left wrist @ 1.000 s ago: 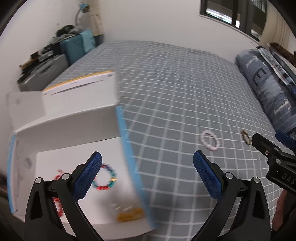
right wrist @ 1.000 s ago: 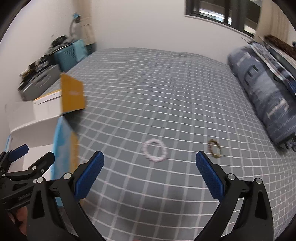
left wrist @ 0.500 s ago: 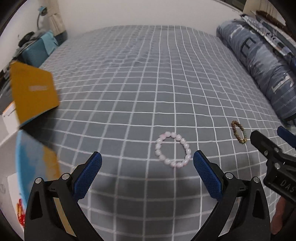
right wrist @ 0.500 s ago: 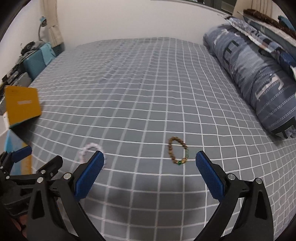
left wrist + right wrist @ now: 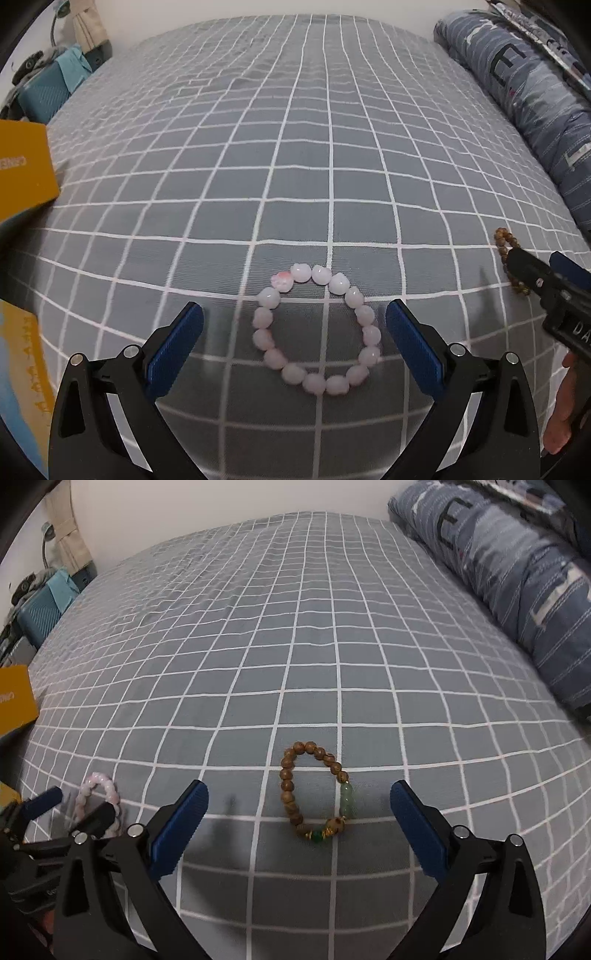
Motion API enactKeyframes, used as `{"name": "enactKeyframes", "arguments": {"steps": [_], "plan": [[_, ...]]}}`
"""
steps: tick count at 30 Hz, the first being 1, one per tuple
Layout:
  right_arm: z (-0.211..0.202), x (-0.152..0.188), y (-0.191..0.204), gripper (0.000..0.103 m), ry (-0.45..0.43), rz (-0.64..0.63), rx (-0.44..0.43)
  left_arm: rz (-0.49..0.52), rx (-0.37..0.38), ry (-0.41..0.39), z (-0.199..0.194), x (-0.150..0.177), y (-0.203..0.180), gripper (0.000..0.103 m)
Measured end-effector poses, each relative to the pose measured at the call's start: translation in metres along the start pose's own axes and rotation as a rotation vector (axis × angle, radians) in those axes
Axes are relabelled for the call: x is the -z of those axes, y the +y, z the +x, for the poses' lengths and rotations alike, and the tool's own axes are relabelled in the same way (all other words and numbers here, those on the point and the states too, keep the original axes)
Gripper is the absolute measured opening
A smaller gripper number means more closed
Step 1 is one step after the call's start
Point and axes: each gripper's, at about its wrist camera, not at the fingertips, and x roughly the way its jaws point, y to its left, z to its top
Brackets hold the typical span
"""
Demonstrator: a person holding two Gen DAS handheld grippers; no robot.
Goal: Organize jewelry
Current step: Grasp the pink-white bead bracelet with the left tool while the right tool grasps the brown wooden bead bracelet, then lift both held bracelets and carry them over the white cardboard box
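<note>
Both grippers hang low over the checked grey bedsheet point(image 5: 295, 147), and each one has a bracelet lying flat between its blue pads. The left gripper point(image 5: 294, 334) has its jaws wide apart, and the pink bead bracelet point(image 5: 317, 334) lies as a full ring in the gap, touching neither pad. The right gripper point(image 5: 299, 816) is also spread wide, with the wooden bead bracelet point(image 5: 317, 792) in front of it, the green beads and the gold piece turned toward the camera. The two bracelets are near each other but do not touch. The step in hand seems to be picking up both bracelets to carry them to the box point(image 5: 22, 177), of which only a yellow flap shows at the left edge. To do this well, I think each gripper should go down until the pad tips press a little into the soft sheet, then close slowly, so that the ring folds into a double strand between the pads and does not roll away. Round beads are slippery, so the grip should catch several of them and not only one. The pads may also pinch the cloth, therefore the lift should begin gently.
</note>
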Motion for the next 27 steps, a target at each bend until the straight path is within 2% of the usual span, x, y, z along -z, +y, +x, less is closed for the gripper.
{"name": "enactKeyframes", "arguments": {"steps": [7,12,13,15,17,19,21,23,24,25,27], "plan": [[0.018,0.001,-0.001,0.078,0.033,0.003,-0.01,-0.003,-0.005,-0.001,0.011,0.002,0.001,0.097],[0.025,0.003,0.002,0.059,0.046,-0.016,0.014,-0.02,-0.015,-0.001,0.014,-0.002,0.005,0.091],[0.025,0.003,0.001,0.057,0.046,-0.013,0.011,-0.024,-0.02,-0.003,0.013,-0.002,0.006,0.087],[0.026,0.003,0.0,0.046,0.048,-0.016,0.013,-0.026,-0.023,-0.006,0.01,0.0,0.005,0.077],[0.026,0.004,-0.001,0.04,0.05,-0.014,0.015,-0.028,-0.027,-0.007,0.008,-0.001,0.006,0.064],[0.026,0.005,-0.001,0.027,0.052,-0.014,0.022,-0.037,-0.028,-0.008,0.007,0.0,0.007,0.058],[0.025,0.005,0.0,0.01,0.052,-0.013,0.02,-0.041,-0.028,-0.013,0.006,0.001,0.006,0.048],[0.024,0.004,0.001,0.009,0.048,-0.015,0.018,-0.036,-0.029,-0.02,0.003,0.002,0.006,0.023],[0.022,0.005,0.002,0.009,0.045,-0.016,0.018,-0.031,-0.039,-0.022,0.002,0.002,0.006,0.02],[0.02,0.006,0.002,0.008,0.039,-0.017,0.013,-0.029,-0.038,-0.026,0.0,0.002,0.007,0.012],[0.018,0.007,0.004,0.007,0.038,-0.019,0.009,-0.026,-0.02,-0.023,-0.002,0.003,0.009,0.012]]}}
